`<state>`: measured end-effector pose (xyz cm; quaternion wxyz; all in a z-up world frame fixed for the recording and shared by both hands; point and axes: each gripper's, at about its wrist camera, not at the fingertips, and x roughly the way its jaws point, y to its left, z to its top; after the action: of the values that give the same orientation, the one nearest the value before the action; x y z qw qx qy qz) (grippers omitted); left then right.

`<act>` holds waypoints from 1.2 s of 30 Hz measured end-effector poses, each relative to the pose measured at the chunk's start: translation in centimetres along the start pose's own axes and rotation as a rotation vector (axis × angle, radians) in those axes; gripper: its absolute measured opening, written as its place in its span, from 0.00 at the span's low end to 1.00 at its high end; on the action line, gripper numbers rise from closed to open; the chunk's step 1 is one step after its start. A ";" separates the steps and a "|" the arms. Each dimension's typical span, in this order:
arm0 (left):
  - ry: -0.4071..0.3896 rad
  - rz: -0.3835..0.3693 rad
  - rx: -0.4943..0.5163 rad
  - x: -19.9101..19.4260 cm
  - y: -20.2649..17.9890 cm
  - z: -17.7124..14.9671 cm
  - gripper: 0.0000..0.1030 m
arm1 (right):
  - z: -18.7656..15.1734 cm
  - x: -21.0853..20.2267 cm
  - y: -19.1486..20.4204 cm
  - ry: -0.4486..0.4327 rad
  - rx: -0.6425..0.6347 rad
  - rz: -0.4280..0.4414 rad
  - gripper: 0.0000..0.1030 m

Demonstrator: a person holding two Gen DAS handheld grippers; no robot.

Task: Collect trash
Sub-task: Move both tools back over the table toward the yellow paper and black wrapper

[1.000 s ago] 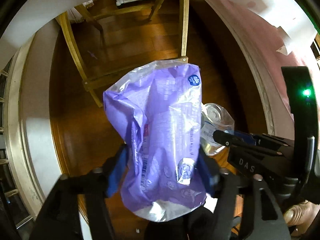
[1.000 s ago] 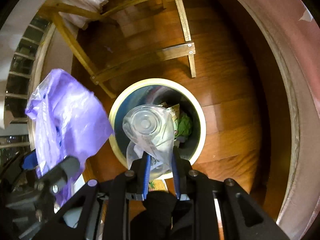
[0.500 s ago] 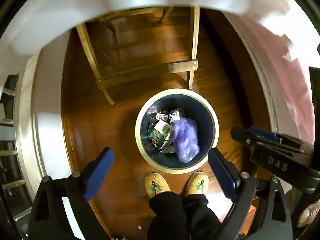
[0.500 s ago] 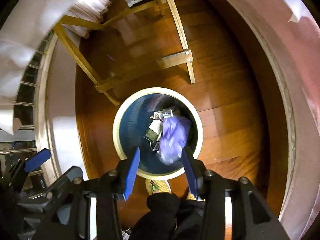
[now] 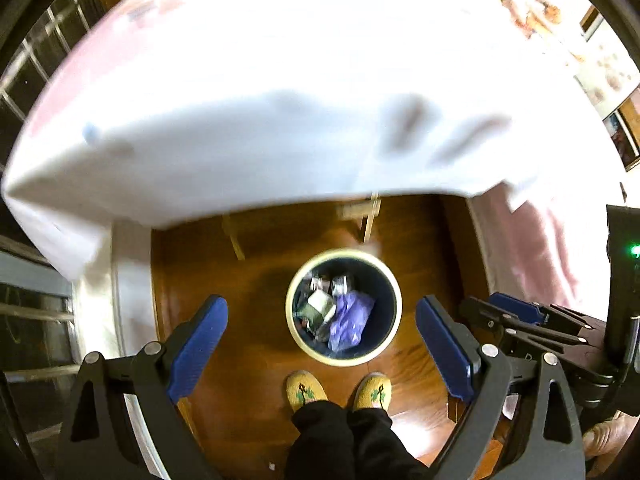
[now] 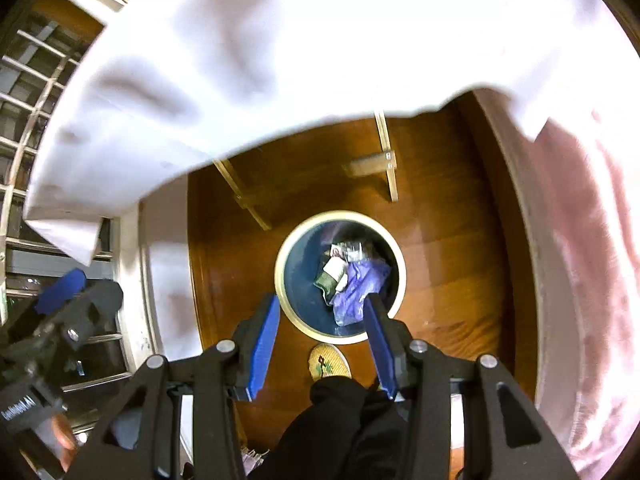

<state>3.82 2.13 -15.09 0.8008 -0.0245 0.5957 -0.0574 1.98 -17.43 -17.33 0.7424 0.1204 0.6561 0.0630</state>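
- Tongs first: the left tongs hang spread wide with nothing between the blue pads, looking straight down over the floor.
- Right tongs are spread too, less widely, and hold nothing; their right pad overlaps the near rim of the bin in that view, though height above it cannot be told.
- Each tool shows at the edge of the other's view: the right tongs enter the left wrist view from the right side, partly cut off by the frame, with a green light on the body.
- Below both sits a round trash bin, dark inside with a pale rim, standing on the wooden floor.
- Purple plastic bag lies inside the bin, on the right side of the heap; beside it are a green-and-white packet and some clear wrapping, too blurred to name further.
- Yellow slippers with a green motif stand just beside the bin's near rim; black trouser legs hide their heels.
- White cloth, smeared by motion blur, covers the upper half of both views and hides whatever it drapes over; grey smudges on it cannot be made out.
- Light wooden frame legs show below the cloth's edge, their tops cut off by it.
- Pinkish surface curves along the right; barred window panes sit at the far left.
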 end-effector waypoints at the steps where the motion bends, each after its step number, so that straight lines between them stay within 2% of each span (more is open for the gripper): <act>1: -0.020 -0.002 0.004 -1.5 0.2 0.7 0.91 | 0.3 -1.1 0.5 -0.011 -0.003 0.000 0.43; 9: -0.133 -0.003 0.037 -9.7 2.0 4.8 0.91 | 2.7 -8.9 4.0 -0.111 -0.005 0.014 0.43; 18: -0.240 0.014 0.039 -15.1 3.7 8.8 0.91 | 5.5 -15.1 7.2 -0.239 -0.004 0.033 0.43; 30: -0.331 0.028 0.009 -18.5 4.8 13.5 0.91 | 9.5 -17.6 9.4 -0.310 -0.056 0.037 0.43; 36: -0.354 0.062 0.007 -18.8 4.6 17.1 0.91 | 12.3 -17.7 10.0 -0.318 -0.093 0.052 0.43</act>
<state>15.17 8.49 7.22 0.8945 -0.0130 0.4459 -0.0295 12.50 -13.42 3.63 0.8397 0.1114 0.5234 0.0925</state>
